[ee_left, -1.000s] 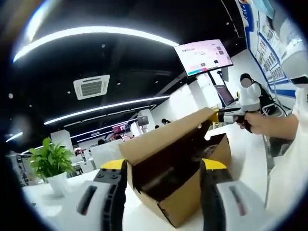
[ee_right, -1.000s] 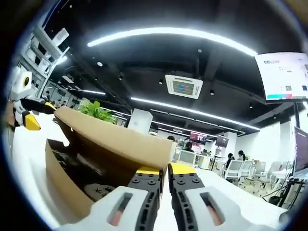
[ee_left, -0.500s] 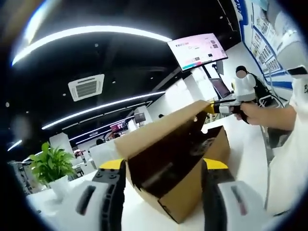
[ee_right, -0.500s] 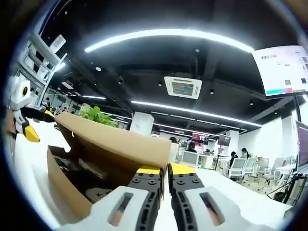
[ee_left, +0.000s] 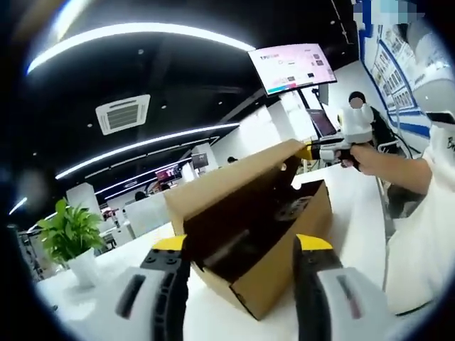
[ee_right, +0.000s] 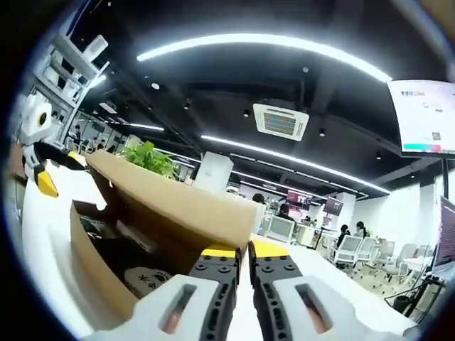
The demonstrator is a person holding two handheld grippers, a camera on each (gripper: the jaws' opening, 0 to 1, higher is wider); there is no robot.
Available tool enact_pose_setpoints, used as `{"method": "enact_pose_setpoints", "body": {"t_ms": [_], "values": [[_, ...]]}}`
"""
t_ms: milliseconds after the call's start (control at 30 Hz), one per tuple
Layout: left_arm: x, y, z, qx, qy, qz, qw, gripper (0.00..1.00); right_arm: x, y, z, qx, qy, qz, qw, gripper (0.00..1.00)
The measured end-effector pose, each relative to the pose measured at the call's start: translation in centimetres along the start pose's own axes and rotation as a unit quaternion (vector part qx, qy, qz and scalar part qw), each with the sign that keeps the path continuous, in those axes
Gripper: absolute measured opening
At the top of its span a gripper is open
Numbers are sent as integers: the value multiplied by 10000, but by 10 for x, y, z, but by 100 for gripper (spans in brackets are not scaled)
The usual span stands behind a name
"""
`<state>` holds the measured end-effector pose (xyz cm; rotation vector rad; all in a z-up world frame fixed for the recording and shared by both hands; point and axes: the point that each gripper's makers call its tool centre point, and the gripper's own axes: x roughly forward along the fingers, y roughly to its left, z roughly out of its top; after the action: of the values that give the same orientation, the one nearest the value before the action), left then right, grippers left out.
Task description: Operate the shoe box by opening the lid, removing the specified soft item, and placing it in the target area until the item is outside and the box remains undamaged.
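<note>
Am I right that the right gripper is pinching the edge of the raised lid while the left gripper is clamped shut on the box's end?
Not quite. The left gripper is open, its jaws standing apart either side of the box end, as the left gripper view shows. The right gripper does pinch the raised lid.

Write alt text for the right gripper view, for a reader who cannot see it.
The right gripper, its yellow-tipped jaws shut, pinches the edge of the raised lid of an open cardboard shoe box on a white table. A green plant shows behind the lid.
</note>
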<state>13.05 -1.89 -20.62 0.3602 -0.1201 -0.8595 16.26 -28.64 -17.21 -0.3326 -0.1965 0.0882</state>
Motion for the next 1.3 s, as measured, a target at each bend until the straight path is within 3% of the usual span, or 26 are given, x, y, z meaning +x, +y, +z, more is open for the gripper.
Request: {"method": "enact_pose_setpoints", "body": {"t_ms": [67, 167, 267, 400, 533, 600, 633, 700, 767, 867, 900, 933, 1000, 1167, 1267, 1300], "values": [[-2, -1, 0, -189, -21, -109, 9998, 54, 0, -1, 0, 24, 13, 33, 10000, 3], [-2, 2, -6, -43, 120, -68, 9999, 45, 1, 0, 0, 26, 25, 41, 10000, 3], [-2, -5, -7, -202, 113, -269, 9994, 45, 1, 0, 0, 4, 10, 24, 10000, 3], [0, -8, -5, -131, 49, -428, 9990, 42, 1, -1, 0, 27, 8, 36, 10000, 3], [2, -21, -16, 65, 396, -1238, 9915, 51, 3, -1, 1, 15, 42, 32, 10000, 3], [0, -24, -25, 68, 795, -1488, 9856, 48, 4, -1, 2, -10, 49, 25, 10000, 3], [0, -26, -25, 98, 806, -1594, 9839, 45, 4, -1, 2, -15, 55, 26, 10000, 3], [0, -25, -25, 146, 899, -1573, 9833, 42, 4, -1, 1, -16, 62, 29, 10000, 3], [2, -23, -25, 637, 964, -1486, 9821, 42, 4, -2, 1, -8, 62, 28, 10000, 3], [6, -22, -28, 611, 1008, -1503, 9816, 41, 5, -2, 2, 11, 52, 6, 10000, 3], [7, -21, -33, 607, 1141, -1507, 9801, 39, 5, -2, 2, 3, 57, 2, 10000, 3], [7, -19, -42, 842, 1326, -1533, 9756, 36, 5, -2, 2, -12, 67, 2, 10000, 3], [12, -18, -39, 1347, 1092, -1511, 9732, 38, 5, -2, 2, -17, 78, 11, 10000, 3], [13, -33, -31, 1044, 1044, -1905, 9705, 35, 3, -2, 0, -112, 76, 11, 9999, 3], [21, -28, -34, 1407, 1225, -1847, 9649, 31, 5, -3, -1, -6, 59, 36, 10000, 3], [22, -32, -34, 1448, 1224, -2046, 9603, 30, 6, -4, 0, 24, 62, 51, 10000, 3]]}}
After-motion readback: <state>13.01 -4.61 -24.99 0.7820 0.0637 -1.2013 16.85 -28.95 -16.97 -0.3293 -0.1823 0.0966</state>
